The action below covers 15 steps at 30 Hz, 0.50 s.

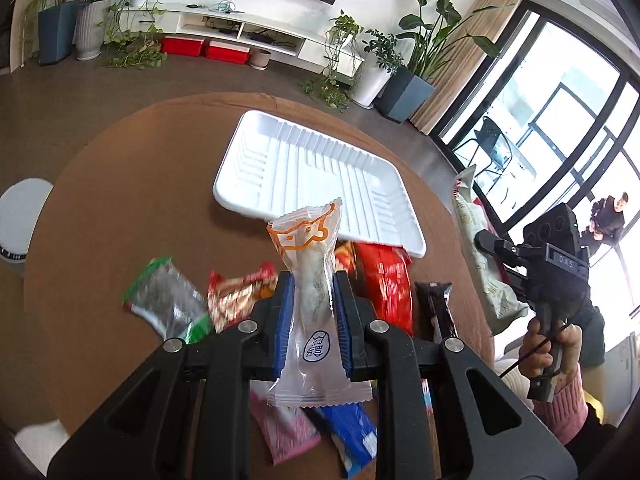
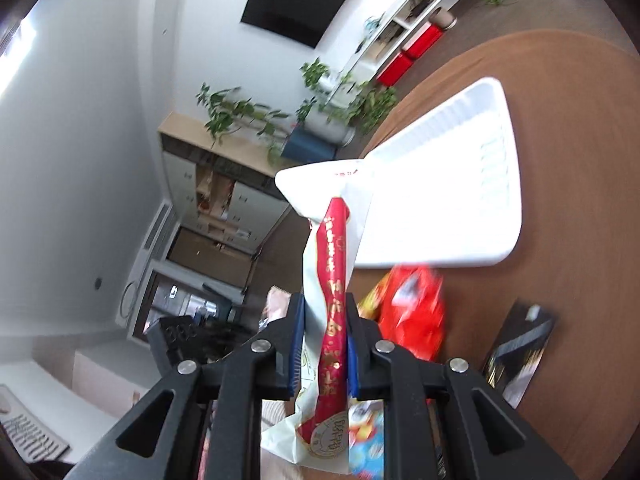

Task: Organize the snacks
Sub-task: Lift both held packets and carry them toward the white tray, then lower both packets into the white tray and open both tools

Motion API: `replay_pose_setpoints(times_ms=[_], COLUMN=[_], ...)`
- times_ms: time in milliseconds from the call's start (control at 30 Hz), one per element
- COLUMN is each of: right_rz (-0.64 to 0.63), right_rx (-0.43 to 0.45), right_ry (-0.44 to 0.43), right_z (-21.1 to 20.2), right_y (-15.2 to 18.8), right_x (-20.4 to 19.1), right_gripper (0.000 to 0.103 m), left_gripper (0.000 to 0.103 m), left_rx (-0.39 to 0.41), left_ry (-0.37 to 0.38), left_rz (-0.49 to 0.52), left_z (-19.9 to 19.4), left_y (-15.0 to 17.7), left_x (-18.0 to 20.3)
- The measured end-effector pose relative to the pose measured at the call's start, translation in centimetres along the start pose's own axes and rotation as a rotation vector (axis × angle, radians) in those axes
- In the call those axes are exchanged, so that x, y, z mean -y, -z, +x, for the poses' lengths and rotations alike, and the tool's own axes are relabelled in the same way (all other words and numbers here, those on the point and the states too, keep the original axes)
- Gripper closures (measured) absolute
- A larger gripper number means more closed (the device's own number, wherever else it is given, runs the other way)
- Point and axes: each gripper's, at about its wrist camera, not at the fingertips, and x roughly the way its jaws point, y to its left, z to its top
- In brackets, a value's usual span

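Pinching crinkly wrappers — left tongs (image 1: 311,292), right tongs (image 2: 323,320).

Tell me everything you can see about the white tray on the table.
The white tray is a shallow rectangle with rounded corners, a raised rim and ribbed walls and floor; it looks like foam or thin plastic. It lies flat on the round brown table, with nothing visible inside it. Its near edge seems to overlap a red snack bag. Neither pair of tongs touches it.
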Motion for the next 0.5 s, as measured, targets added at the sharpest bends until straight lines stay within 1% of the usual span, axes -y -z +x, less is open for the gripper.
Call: replay_pose_setpoints(times_ms=[200,267,367,400,500], right_rz=[0.026,0.039,0.051,0.053,0.058], right_rx=[0.042,0.056,0.066,0.068,0.074], right_ry=[0.059,0.078,0.105,0.114,0.138], right_z=[0.6,0.6,0.9,1.0,1.2], right_y=[-3.3,-4.5,-5.2,-5.5,-6.7], right_x=[2.2,3.6,4.6,4.7,5.6], right_gripper=[0.084,0.084,0.084,0.084,0.084], left_gripper=[0.085,0.085,0.085,0.085,0.085], left_rx=[-0.023,-0.033,-0.047,-0.049,-0.069], left_ry=[-0.002,0.001,0.001,-0.004,-0.011], left_rz=[0.057,0.075,0.094,0.101,0.126], left_z=[3.3,5.1,7.4,7.8,10.3], left_y=[-3.8,-5.0,-6.4,-6.5,-7.3], left_x=[1.6,2.2,3.0,3.3,4.3])
